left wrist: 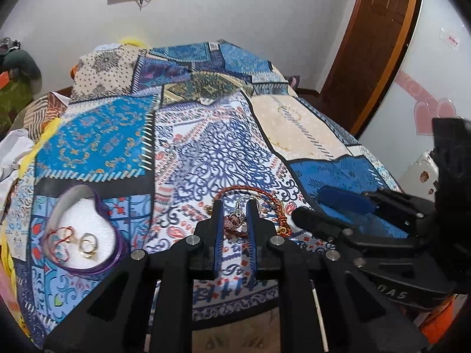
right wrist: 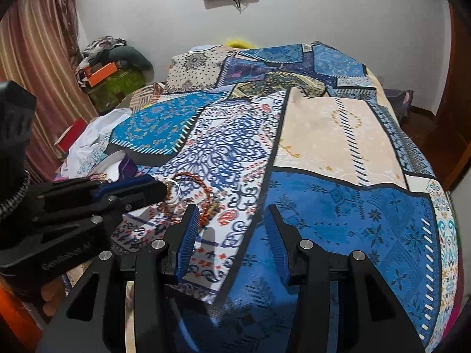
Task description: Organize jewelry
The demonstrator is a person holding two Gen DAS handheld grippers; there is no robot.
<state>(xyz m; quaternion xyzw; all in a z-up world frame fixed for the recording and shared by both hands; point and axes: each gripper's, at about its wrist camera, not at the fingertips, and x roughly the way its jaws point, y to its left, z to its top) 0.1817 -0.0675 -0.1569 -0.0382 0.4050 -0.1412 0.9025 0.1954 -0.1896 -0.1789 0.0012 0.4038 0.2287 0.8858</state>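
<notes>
My left gripper (left wrist: 235,206) is partly closed around a small silver ring with a dark red ornament (left wrist: 237,216), which lies on the patterned bedspread; I cannot tell whether the fingers touch it. A red-orange braided cord bracelet (left wrist: 250,189) loops around that spot. A purple heart-shaped box (left wrist: 85,229) at left holds two gold rings (left wrist: 87,244) and a thin red string bracelet (left wrist: 59,244). My right gripper (right wrist: 232,210) is open and empty above the bedspread, to the right of the jewelry. It also shows in the left wrist view (left wrist: 312,206). The left gripper also shows in the right wrist view (right wrist: 160,186).
The patchwork blue and cream bedspread (right wrist: 338,147) covers the whole bed. White cloth (right wrist: 97,135) and a red box (right wrist: 70,133) lie at the bed's left edge. A wooden door (left wrist: 379,29) stands at the right, clutter (right wrist: 112,67) by the curtain at the left.
</notes>
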